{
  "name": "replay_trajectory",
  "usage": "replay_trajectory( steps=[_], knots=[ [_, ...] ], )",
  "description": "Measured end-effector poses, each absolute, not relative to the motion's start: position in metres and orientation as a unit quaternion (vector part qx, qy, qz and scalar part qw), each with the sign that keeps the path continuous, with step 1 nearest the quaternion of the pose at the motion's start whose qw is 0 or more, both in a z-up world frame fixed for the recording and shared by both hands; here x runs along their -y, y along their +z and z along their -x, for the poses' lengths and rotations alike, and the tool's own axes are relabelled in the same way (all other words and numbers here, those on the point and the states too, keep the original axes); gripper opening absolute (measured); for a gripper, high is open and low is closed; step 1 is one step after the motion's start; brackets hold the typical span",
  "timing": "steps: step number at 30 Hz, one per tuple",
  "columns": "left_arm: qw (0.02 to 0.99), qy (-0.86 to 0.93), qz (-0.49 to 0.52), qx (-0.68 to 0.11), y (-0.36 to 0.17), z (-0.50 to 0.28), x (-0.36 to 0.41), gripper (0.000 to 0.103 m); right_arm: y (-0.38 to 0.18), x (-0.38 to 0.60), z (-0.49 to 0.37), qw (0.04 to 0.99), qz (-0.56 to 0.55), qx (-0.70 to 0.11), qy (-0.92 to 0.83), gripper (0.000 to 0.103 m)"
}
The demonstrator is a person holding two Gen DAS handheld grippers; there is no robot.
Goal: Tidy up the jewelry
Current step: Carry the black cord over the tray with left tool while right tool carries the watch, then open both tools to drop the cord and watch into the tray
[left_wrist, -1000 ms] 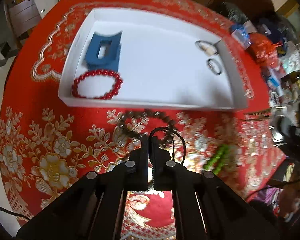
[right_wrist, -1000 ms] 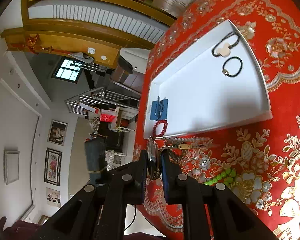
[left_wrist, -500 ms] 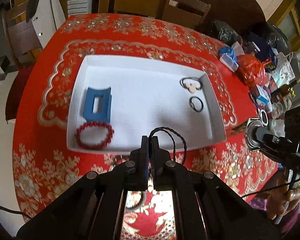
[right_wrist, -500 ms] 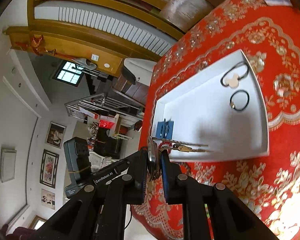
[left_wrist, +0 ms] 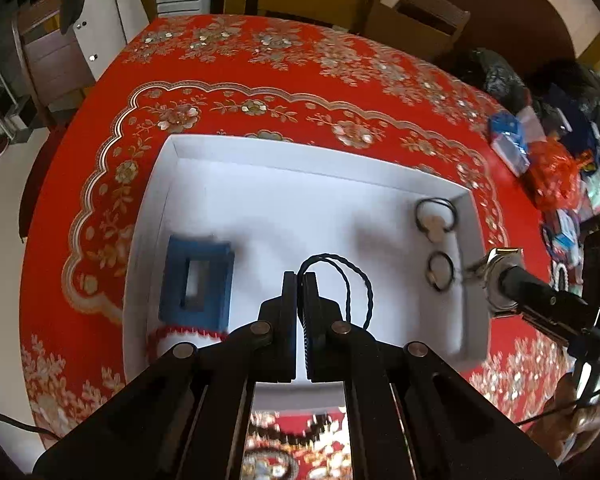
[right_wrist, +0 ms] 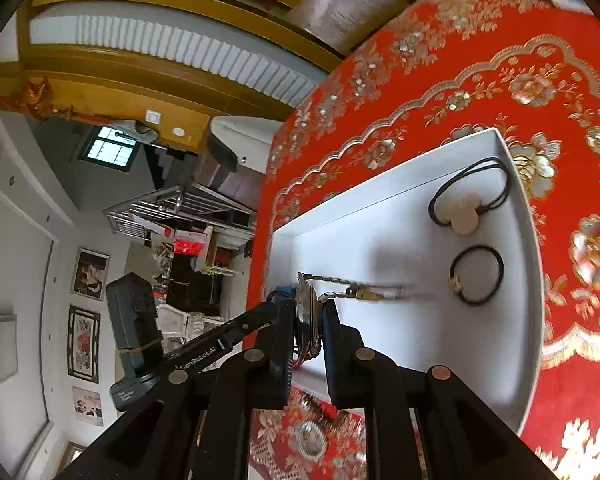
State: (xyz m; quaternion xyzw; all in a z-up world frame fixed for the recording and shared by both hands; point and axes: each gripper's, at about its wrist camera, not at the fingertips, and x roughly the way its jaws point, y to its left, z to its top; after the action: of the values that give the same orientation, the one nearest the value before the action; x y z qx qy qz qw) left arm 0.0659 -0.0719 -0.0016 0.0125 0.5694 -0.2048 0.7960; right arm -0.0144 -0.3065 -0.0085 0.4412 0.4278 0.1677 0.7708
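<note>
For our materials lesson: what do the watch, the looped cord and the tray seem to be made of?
Watch: likely polished metal, since case and link strap glint silver. Looped cord: dark, apparently braided textile or leather; its twisted strands show. Tray: matte white, probably card or plastic; thin, flat, glare-free walls.

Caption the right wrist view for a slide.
Right gripper carries a wristwatch over the white tray, near two black hair ties.

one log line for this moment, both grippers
left gripper: shut on dark cord | right gripper: shut on watch | both over white tray
</note>
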Motion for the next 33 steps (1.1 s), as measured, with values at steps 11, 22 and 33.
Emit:
replay_trajectory(
  steps=[11,22,33],
  knots=[
    [0.795,-0.154,-0.013,-0.587,-0.027,-0.116,0.077,0.001,-0.042,0.302,-0.051,0.743,-0.452,-0.461,0.177,0.012],
    [0.787,-0.127,-0.024,-0.603,-0.049,-0.131,0.072,0.001,-0.060,0.302,-0.044,0.736,-0.422,-0.512,0.135,0.030],
    [0.787,-0.120,-0.022,-0.605,-0.053,-0.131,0.073,0.031,-0.037,0.301,-0.012,0.761,-0.394,-0.499,0.131,0.031]
  ],
)
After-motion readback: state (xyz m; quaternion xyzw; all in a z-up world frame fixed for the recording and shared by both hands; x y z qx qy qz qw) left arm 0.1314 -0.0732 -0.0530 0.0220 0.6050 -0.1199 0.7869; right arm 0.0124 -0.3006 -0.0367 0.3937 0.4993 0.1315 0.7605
